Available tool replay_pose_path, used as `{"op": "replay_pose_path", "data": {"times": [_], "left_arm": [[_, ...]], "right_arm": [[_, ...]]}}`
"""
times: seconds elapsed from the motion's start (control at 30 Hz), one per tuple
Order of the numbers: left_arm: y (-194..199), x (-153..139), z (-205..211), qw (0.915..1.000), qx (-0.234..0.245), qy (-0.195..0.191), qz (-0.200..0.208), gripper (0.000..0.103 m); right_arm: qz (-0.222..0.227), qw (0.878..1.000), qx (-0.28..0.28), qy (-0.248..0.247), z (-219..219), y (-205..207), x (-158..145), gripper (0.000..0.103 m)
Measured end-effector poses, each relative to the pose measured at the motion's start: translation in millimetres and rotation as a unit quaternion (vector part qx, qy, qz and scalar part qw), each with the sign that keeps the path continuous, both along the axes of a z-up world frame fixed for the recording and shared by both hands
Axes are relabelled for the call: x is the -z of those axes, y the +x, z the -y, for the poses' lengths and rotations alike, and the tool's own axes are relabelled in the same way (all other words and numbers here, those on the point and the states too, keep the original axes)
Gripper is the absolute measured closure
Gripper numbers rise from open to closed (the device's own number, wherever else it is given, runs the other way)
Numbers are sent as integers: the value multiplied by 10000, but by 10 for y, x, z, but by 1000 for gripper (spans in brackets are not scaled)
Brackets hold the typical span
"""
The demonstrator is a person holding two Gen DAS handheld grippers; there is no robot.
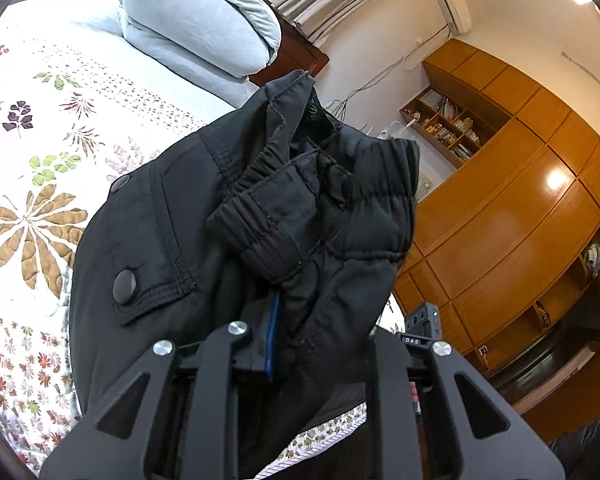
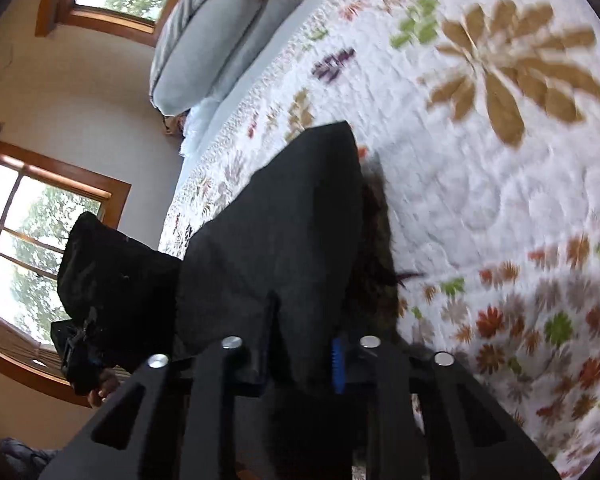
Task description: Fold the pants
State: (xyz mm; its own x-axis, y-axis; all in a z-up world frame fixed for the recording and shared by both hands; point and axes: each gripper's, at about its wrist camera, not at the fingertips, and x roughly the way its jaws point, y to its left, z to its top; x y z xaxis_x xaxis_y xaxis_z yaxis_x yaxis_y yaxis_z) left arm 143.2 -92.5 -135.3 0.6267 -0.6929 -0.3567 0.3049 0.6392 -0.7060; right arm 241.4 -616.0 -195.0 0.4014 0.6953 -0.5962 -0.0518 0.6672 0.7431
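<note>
Gripping the black pants (image 1: 236,216) near the waistband at centre frame, the left gripper (image 1: 300,344) is holding its jaws nearly shut on bunched cloth above the floral quilt (image 1: 32,184). The right gripper (image 2: 300,360) is pinching another fold, lower centre. Soft, limp and likely slippery, the fabric is best taken at stitched seams or the elastic band.

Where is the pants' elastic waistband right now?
In the left wrist view, the waistband sits bunched at centre, just above the left hand-held gripper, raised over the floral quilt.
</note>
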Motion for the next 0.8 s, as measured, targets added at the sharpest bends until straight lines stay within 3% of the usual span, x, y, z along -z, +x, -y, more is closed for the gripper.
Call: {"op": "replay_pose_path", "data": {"times": [0.17,0.23,0.3,0.37,0.47,0.53,0.6,0.63,0.7,0.8], "left_arm": [[-38,6,148,9998,165,109,16,83],[-51,16,214,9996,234,166,15,82],[-62,36,272,9994,283,190,12,81],[-53,64,304,9994,317,165,-15,81],[-51,69,365,9990,379,242,42,81],[-44,70,403,9985,435,308,86,79],[-25,79,425,9982,474,364,97,79],[-20,86,438,9978,491,422,110,79],[-15,93,448,9972,534,503,151,79],[2,101,490,9958,608,658,208,78]], "right_arm": [[47,9974,-169,-696,-122,-13,-71,81],[44,9908,-127,-1345,-173,-21,-129,56],[105,9744,114,-2242,-174,-45,-246,30],[495,9613,395,-2682,-167,-124,-511,29],[763,9710,498,-2212,-177,-160,-810,29],[699,9937,95,-876,-293,-97,-968,21],[558,9981,-229,114,-510,-14,-1069,20],[512,9971,-432,374,-657,45,-1115,18],[409,9944,-815,532,-1037,155,-1206,18],[317,9900,-1331,336,-1559,290,-1289,16]]}}
